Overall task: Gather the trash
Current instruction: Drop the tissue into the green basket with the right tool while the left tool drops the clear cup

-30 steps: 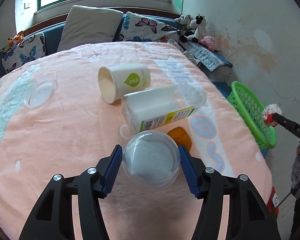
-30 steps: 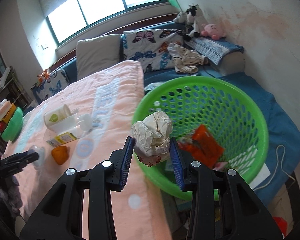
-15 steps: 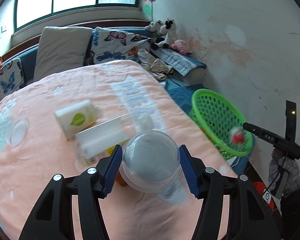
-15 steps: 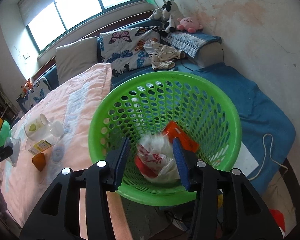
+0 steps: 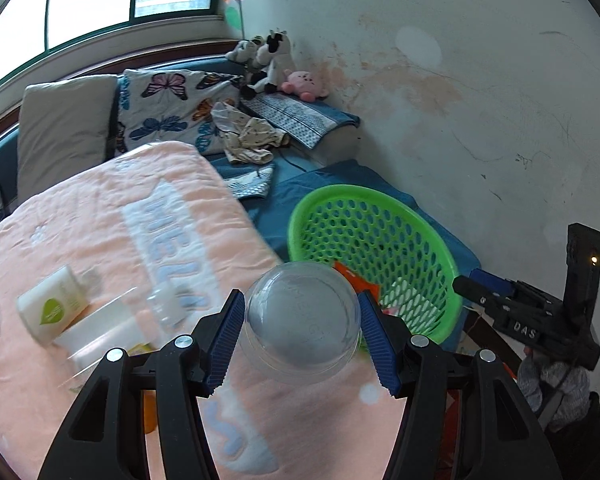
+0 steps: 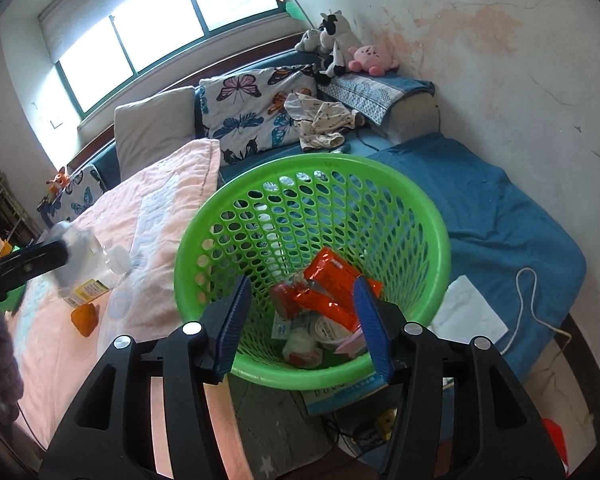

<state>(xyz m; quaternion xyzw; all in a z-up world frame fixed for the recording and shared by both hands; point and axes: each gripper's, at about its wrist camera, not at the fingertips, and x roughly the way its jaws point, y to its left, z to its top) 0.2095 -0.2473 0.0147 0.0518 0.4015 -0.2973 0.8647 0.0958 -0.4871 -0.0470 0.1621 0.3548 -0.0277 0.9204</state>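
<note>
Now we carry the clear plastic cup, clamped in our left gripper, toward the green basket, needing to clear its rim, while our right gripper opens empty above it.

The left tongs point forward and downward, their blue ribbed pads pressed against the two sides of a clear plastic cup held between them. The right tongs also angle downward; their jaws are opening, with nothing gripped between the pads.
</note>
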